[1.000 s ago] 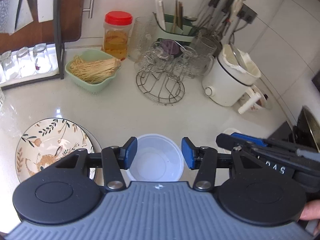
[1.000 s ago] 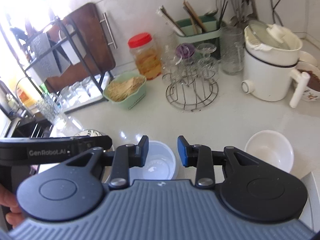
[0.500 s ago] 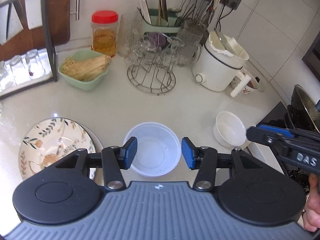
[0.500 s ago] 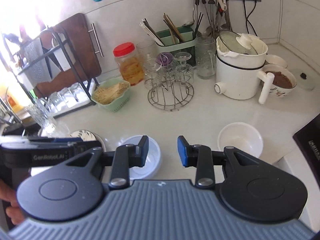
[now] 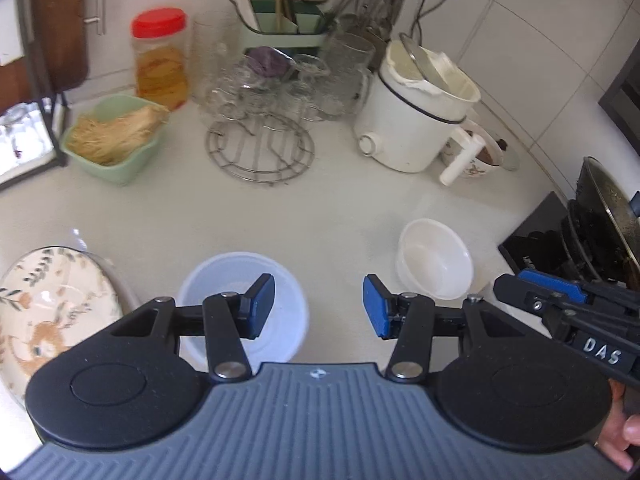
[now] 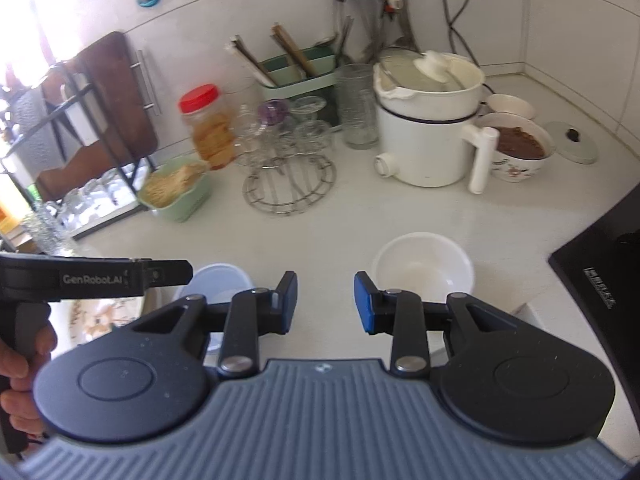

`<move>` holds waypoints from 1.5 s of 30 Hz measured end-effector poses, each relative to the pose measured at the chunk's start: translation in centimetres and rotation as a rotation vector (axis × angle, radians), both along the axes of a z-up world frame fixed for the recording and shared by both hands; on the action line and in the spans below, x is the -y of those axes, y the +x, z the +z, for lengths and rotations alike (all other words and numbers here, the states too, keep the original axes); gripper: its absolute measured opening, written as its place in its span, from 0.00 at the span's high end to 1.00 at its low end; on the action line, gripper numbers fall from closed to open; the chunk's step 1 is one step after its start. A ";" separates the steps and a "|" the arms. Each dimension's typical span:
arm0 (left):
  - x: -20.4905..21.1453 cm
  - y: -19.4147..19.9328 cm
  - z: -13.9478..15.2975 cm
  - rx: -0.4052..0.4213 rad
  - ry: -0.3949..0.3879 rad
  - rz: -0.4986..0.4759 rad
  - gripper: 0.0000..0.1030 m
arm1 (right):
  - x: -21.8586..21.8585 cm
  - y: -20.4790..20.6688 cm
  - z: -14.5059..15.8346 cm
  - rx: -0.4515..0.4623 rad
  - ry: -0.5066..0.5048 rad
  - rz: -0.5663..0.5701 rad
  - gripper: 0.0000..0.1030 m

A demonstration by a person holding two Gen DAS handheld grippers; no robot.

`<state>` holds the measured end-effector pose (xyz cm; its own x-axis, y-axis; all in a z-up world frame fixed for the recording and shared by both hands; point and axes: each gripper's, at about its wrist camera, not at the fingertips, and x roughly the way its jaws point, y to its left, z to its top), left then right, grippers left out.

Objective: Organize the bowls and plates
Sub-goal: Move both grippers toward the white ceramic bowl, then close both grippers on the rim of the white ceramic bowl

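Observation:
A translucent white plastic bowl (image 5: 224, 276) sits on the white counter under my left gripper's left finger; it also shows in the right wrist view (image 6: 218, 280). A white ceramic bowl (image 5: 434, 258) stands to its right, also seen in the right wrist view (image 6: 424, 268), just beyond my right gripper's right finger. A floral plate (image 5: 52, 300) lies at the left edge. My left gripper (image 5: 319, 306) is open and empty above the counter. My right gripper (image 6: 325, 302) is open and empty between the two bowls.
At the back stand a green basket of noodles (image 5: 116, 140), a red-lidded jar (image 5: 160, 60), a wire glass rack (image 5: 260, 136), a utensil caddy (image 5: 286, 24) and a white electric pot (image 5: 416, 116). A black stove with a pan (image 5: 600, 216) is at the right.
Both grippers have pulled back and shifted right. The white ceramic bowl has come into fuller view. Both stay open and empty.

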<state>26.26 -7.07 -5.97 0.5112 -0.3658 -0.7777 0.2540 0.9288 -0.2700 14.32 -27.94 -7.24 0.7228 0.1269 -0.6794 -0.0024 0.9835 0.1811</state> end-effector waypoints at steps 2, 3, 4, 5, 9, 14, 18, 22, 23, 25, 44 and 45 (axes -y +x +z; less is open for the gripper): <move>1.0 0.2 -0.1 0.005 0.000 -0.010 0.47 | 0.9 0.0 -0.4 0.004 0.000 -0.012 0.67; 1.7 0.1 -0.2 0.014 0.001 -0.017 0.47 | 1.3 0.0 -0.6 0.009 -0.001 -0.017 0.67; 2.2 0.1 -0.3 0.019 0.001 -0.022 0.47 | 1.7 0.1 -0.9 0.014 -0.002 -0.022 0.67; 2.7 0.1 -0.4 0.021 0.000 -0.026 0.47 | 2.0 0.2 -1.2 0.016 -0.003 -0.027 0.67; 4.2 -0.1 -0.5 0.021 -0.008 -0.036 0.47 | 3.2 0.2 -2.0 0.024 0.051 -0.052 0.67; 5.9 -0.3 -1.2 0.037 0.006 -0.044 0.47 | 4.6 0.1 -2.4 0.049 0.034 -0.039 0.67; 6.4 -0.2 -2.2 0.031 0.014 -0.046 0.47 | 5.3 0.3 -3.9 0.037 0.036 -0.047 0.67; 6.9 0.4 -3.3 0.020 0.040 -0.073 0.47 | 5.6 0.4 -5.2 0.028 0.061 -0.065 0.67; 7.0 0.5 -3.5 0.023 0.043 -0.080 0.47 | 5.7 0.5 -5.5 0.026 0.059 -0.070 0.67; 7.1 0.9 -3.9 0.026 0.043 -0.088 0.47 | 5.9 0.8 -5.9 0.028 0.052 -0.082 0.67; 11.8 7.2 -8.0 -0.001 0.029 -0.158 0.41 | 9.2 5.2 -9.5 0.032 0.018 -0.228 0.67; 12.2 7.6 -8.4 -0.008 0.022 -0.163 0.41 | 9.4 5.3 -9.7 0.028 0.021 -0.237 0.66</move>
<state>33.82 -19.27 -14.33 0.4403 -0.4265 -0.7901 0.3996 0.8811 -0.2530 19.65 -37.34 -16.96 0.7526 -0.0347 -0.6576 0.2226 0.9532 0.2045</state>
